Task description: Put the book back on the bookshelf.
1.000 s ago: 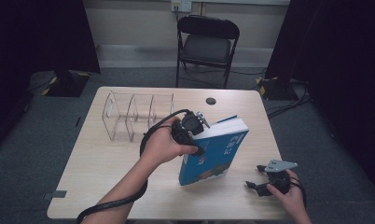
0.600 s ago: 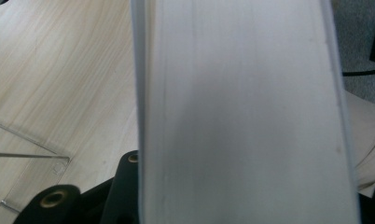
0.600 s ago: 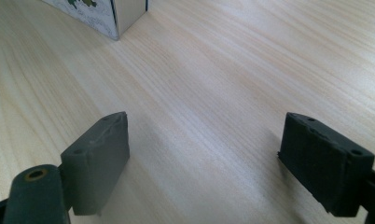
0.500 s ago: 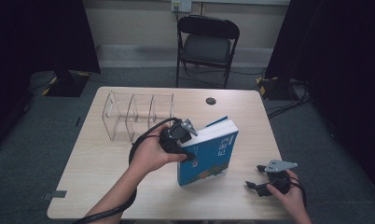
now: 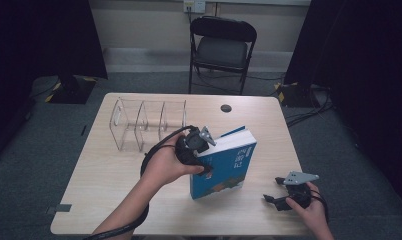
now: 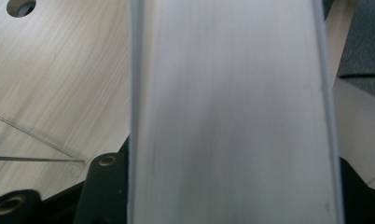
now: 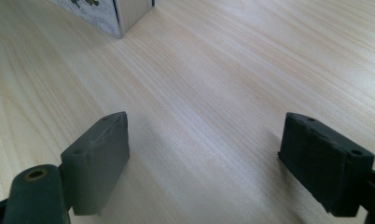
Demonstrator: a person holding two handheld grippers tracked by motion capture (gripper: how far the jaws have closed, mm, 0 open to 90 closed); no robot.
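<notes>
Blue-covered thick paperback book: stands upright on its lower edge, slightly tilted, near the middle of the pale wood-grain table; cover with white lettering faces the person's side. The left gripper view shows its white page block running up between the jaws.

Left gripper: black, held in the person's left hand, set at the book's upper left corner. Jaws astride the book's thickness and just been opening; whether the pads press on the covers cannot be told.

Right gripper: black with grey three-cornered plate, held in the right hand, low over the table near its right front corner, well apart from the book. Jaws wide apart, with bare tabletop between the pads.

Clear plastic divider rack: three-bay, on the table just behind and left of the book.

Black folding chair: beyond the far table edge.
</notes>
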